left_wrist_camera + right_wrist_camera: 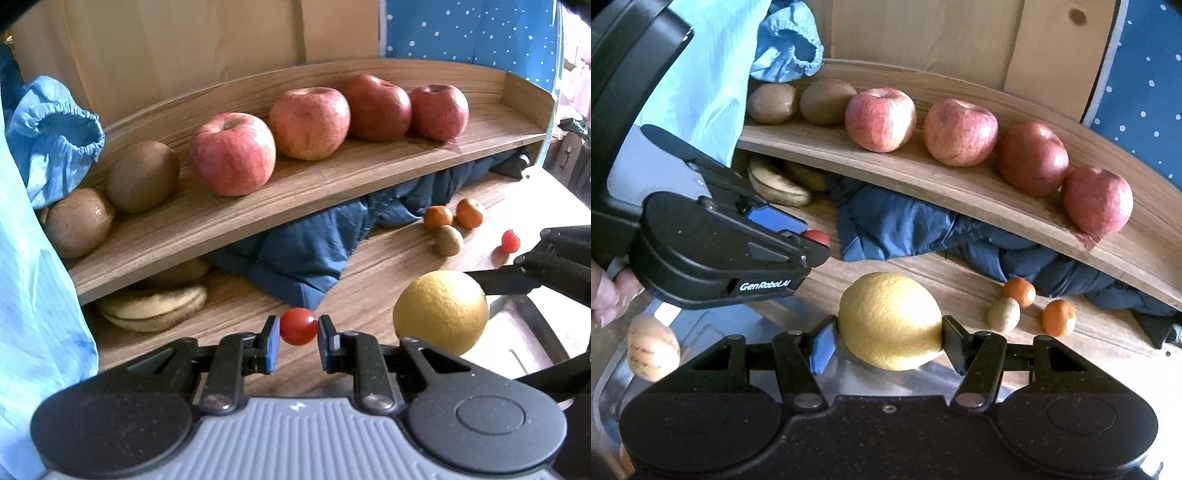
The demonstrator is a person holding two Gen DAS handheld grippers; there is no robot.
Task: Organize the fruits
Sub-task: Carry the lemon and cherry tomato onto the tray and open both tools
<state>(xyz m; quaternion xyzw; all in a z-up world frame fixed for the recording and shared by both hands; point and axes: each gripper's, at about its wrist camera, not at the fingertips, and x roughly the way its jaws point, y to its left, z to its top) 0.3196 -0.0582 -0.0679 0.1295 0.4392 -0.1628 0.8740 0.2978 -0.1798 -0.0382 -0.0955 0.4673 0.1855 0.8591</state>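
Two hand-held grippers each carry a fruit in front of a curved wooden shelf (332,177). The left gripper (298,326) pinches a small red tomato (298,326) between its blue pads, held above the desk (369,295) near the shelf's front edge. The right gripper (890,332) clamps a yellow lemon (889,320) across its width, over a metal tray (613,391) at the desk's near edge. On the shelf, two kiwis (142,176) sit at the left end and four apples (309,123) run in a row toward the right end, leaving bare wood only at the far right. Under the shelf lie bananas (155,308) at the left and a blue cloth (306,254) in the middle; two tangerines (470,212), a small kiwi (448,240) and a red berry (511,241) rest on the desk further right. To place well, each fruit should probably be lowered until it touches the surface before the grip opens, beside its own kind and away from the edge, since round fruit may roll. The tomato looks soft, so a light squeeze suits it. The left gripper's side reads "GenRobot.AI". A pale fruit (653,347) in the tray bears writing too blurred to read.
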